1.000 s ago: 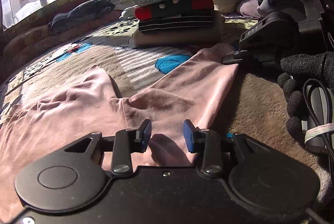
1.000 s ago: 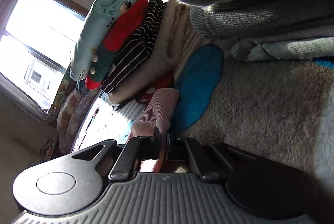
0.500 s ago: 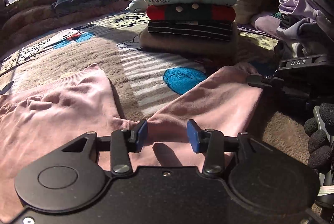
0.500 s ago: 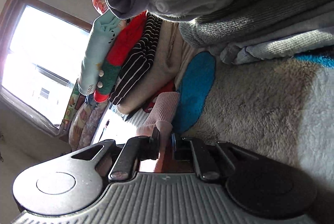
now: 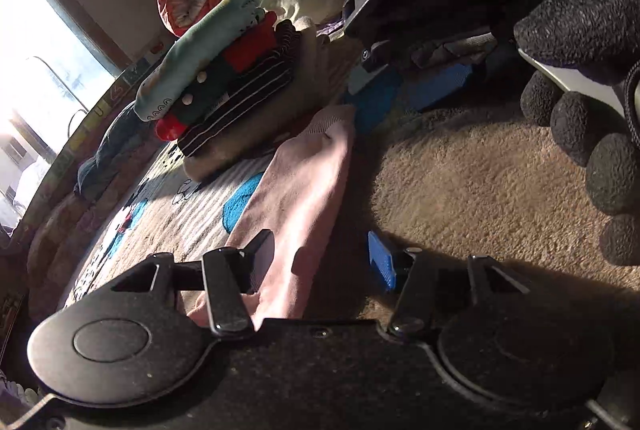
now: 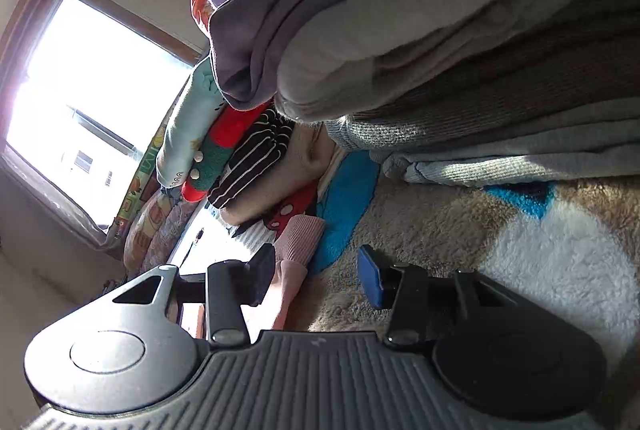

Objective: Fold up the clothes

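The left gripper (image 5: 322,260) was released, its jaws spread wide over the blanket (image 5: 460,181), holding nothing. Its left finger rested on or just above the near end of the pink garment (image 5: 304,185); its blue-padded right finger stood apart from the cloth, over bare blanket. The garment lay flat as a long strip on the patterned blanket, running away from the gripper toward a stack of folded clothes (image 5: 224,77), with its ribbed cuff end close to the foot of that stack.

The right gripper (image 6: 316,272) was also released, jaws wide apart and gripping nothing. The pink garment's ribbed cuff (image 6: 298,242) lay between its fingers, nearer the left one, beside a blue patch of the blanket. Beyond it stood the same stack, and a heap of grey unfolded clothes (image 6: 440,29) filled the upper part of the right wrist view.

A gloved hand (image 5: 592,77) showed at the right edge of the left wrist view.
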`<state>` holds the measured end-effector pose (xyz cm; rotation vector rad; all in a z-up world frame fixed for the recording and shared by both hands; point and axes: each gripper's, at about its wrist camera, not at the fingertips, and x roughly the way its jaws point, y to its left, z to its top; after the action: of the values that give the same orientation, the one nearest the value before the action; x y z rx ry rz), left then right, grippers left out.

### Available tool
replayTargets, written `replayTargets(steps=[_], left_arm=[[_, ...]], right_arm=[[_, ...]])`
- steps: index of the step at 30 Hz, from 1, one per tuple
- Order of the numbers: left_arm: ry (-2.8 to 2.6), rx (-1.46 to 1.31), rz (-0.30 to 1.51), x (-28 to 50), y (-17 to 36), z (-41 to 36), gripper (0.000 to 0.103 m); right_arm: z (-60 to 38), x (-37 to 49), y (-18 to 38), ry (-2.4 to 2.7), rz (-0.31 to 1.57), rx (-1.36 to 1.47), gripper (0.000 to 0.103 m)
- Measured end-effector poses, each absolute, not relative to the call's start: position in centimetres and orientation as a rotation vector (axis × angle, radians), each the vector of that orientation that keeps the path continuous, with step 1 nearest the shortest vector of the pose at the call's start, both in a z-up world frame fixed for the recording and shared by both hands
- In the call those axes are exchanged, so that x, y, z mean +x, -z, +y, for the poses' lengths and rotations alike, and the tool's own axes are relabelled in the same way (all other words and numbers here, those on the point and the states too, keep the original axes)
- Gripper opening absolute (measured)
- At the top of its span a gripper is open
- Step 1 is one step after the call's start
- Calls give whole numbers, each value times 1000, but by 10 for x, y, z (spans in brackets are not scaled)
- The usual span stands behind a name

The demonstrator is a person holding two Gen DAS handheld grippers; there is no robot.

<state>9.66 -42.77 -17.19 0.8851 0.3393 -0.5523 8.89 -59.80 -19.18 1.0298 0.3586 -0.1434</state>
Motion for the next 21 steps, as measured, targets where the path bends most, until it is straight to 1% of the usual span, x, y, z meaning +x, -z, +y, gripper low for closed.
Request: replayTargets(steps=[5, 11, 15, 17, 18, 20, 21], left_arm=[[522, 1024, 280, 110, 179, -453, 50], [478, 1152, 237, 126, 187, -484, 44], [439, 1175, 241, 141, 191, -496, 42], [439, 1173, 261, 146, 193, -500, 33], [440, 1173, 265, 147, 194, -502, 32], [441, 1174, 274, 150, 196, -505, 18], [443, 1173, 278, 151, 197, -506, 16]], right_arm=[[-608, 77, 188, 165, 388, 964, 46], [-621, 69, 195, 182, 354, 1040, 45], [-626, 63, 198, 199, 335, 1068, 44], [-627, 60, 196, 224, 328, 1052, 44], [-628, 59, 195, 234, 325, 1046, 44], [-631, 57, 197, 234, 321, 1059, 44], [-631, 56, 196, 235, 322, 1055, 44]])
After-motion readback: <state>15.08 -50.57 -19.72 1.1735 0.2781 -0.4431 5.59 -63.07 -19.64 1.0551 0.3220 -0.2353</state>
